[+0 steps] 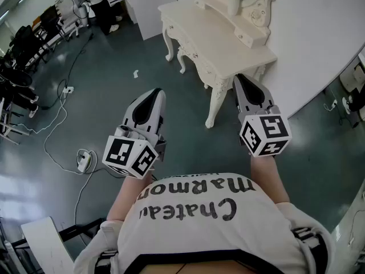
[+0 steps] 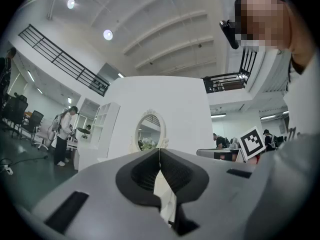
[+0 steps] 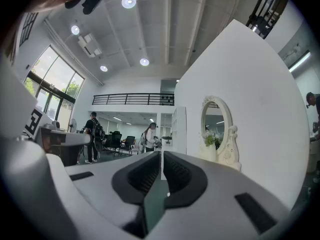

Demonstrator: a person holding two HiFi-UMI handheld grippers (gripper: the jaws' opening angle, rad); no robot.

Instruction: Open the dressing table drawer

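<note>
Cream-white carved dressing table [image 1: 228, 41] stands upper centre of the head view against a white wall [image 1: 319, 33]. Below it, the grey left hand-held gripper [image 1: 153, 93] and the grey right hand-held gripper [image 1: 239, 77] have jaws pressed together, empty. The table's drawer front [image 1: 195, 55] faces lower left.

**Dressing table** [image 1: 228, 44]: cream painted finish, smooth with a soft sheen, carved legs.
**Oval mirror** [image 3: 214, 129] on top of it: glossy glass in a cream moulded frame.
**Wall** [image 1: 319, 33] behind it: white, matt.
**Floor** [image 1: 114, 96] in front of it: dark teal, smooth and glossy, with light reflections.
**Left gripper** [image 1: 153, 94] and **right gripper** [image 1: 242, 80], before the table: grey matt plastic shells. Pads [image 2: 180, 173] are black, ribbed and dull.
**Shirt** [image 1: 211, 221]: white cloth with black print.
</note>
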